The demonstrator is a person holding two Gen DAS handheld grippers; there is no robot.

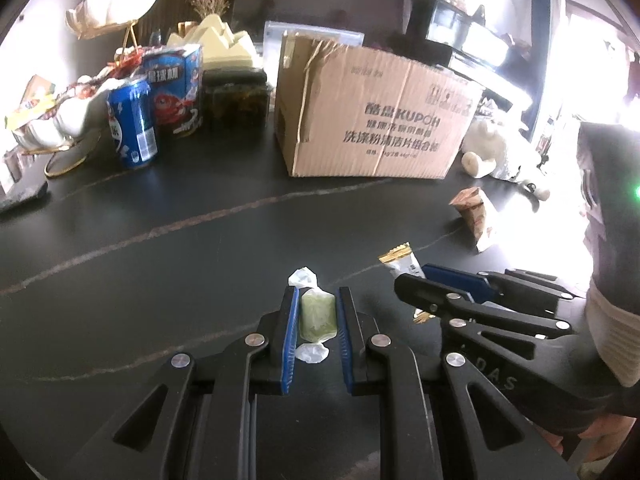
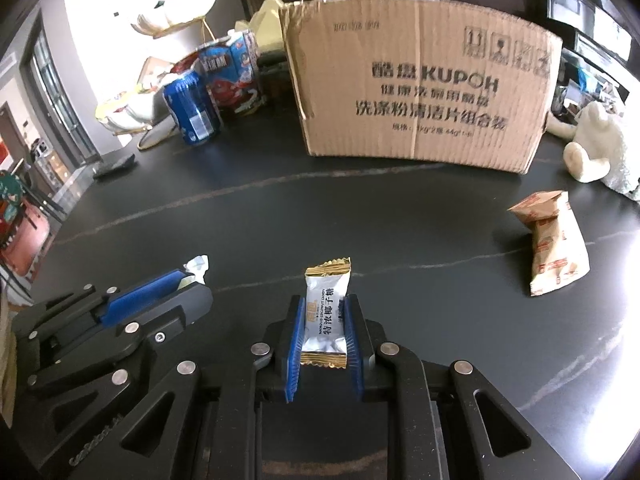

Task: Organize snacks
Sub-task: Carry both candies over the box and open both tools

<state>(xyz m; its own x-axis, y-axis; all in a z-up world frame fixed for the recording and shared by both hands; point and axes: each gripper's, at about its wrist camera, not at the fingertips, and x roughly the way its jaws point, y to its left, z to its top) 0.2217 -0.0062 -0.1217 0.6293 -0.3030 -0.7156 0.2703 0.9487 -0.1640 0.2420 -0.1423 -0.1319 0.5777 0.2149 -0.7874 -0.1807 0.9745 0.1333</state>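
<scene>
My left gripper (image 1: 318,298) has its blue pads on both sides of a green candy (image 1: 317,317) in a clear twist wrapper, low over the black table (image 1: 160,248). My right gripper (image 2: 322,306) is shut on a white and gold coconut candy (image 2: 325,314); that candy also shows in the left wrist view (image 1: 402,262), where the right gripper (image 1: 416,280) lies to the right. The left gripper (image 2: 188,284) shows at the left of the right wrist view. A brown snack bag (image 2: 550,244) stands on the table to the right.
A cardboard box (image 2: 420,88) stands at the back middle. A blue can (image 1: 134,124), a blue snack carton (image 1: 176,88) and white shell-shaped tiered dishes (image 1: 72,116) with snacks stand at the back left. A white plush toy (image 2: 596,148) sits at the back right.
</scene>
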